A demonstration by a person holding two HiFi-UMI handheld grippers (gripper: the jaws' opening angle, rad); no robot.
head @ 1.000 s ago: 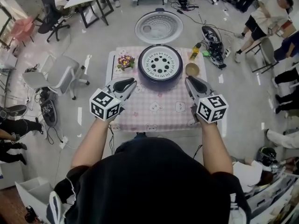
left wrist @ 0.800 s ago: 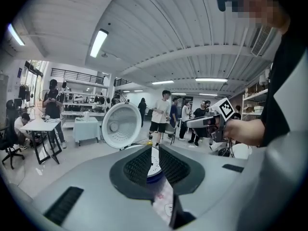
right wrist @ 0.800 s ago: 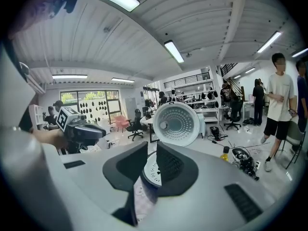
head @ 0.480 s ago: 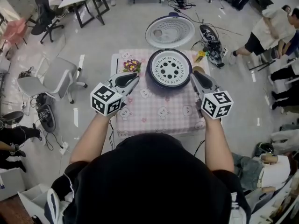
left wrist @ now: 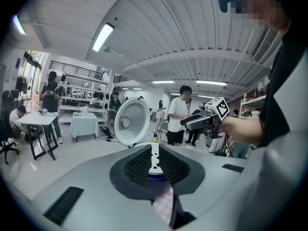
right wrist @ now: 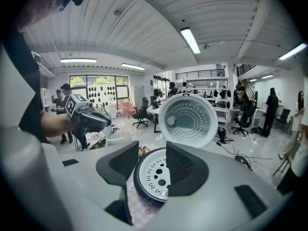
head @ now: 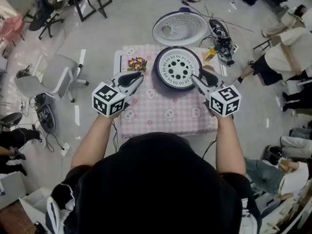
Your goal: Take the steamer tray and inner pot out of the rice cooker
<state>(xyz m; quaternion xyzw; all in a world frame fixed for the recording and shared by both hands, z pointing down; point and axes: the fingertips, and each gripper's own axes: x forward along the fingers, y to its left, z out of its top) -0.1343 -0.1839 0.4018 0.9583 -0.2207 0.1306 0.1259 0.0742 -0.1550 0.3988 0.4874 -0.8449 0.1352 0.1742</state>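
The dark rice cooker [head: 159, 74] stands at the far side of the table with its lid [head: 179, 28] swung up and open. A white steamer tray [head: 178, 66] with round holes lies in its mouth and hides the inner pot. My left gripper [head: 139, 77] hovers just left of the cooker, shut, with nothing in it. My right gripper [head: 195, 79] hangs at the cooker's right rim; its jaws have just been opening and nothing is between them. Through the right gripper [right wrist: 152, 160] gap I see the tray [right wrist: 153, 174] and the lid [right wrist: 188, 120].
A pink checked cloth [head: 165, 113] covers the small table. A pot of flowers [head: 137, 63] sits left of the cooker and a yellow bottle [head: 210, 55] sits right of it. An office chair [head: 53, 79] stands to the left. People sit at the right.
Both grippers have moved forward toward the cooker. The right gripper's jaws have spread apart; the left gripper's jaws look the same.
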